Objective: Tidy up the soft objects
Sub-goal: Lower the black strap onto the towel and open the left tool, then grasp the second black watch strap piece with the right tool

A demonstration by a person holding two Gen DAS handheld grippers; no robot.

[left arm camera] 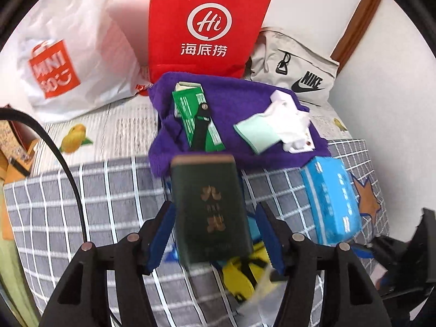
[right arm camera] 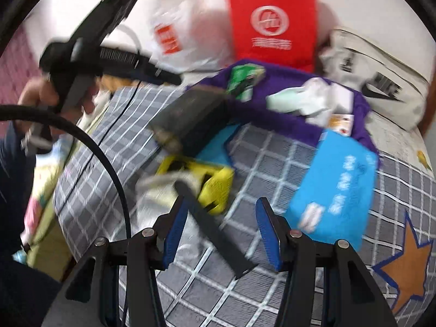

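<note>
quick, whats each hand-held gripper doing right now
left hand-held gripper: open, dark green pack between its fingers, not pressed.
right hand-held gripper: open, black strap crosses the gap, not pinched.

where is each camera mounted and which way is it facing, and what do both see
Left wrist view: sits on the left gripper, angled down over the grey checked blanket; a dark green rectangular pack lies between its open blue pads; the right gripper's black edge shows.
Right wrist view: sits on the right gripper, facing down the same bed, blurred; a black strap crosses between its pads; a hand with the left gripper shows upper left.
Shared: purple towel, red paper bag, blue tissue pack.
</note>
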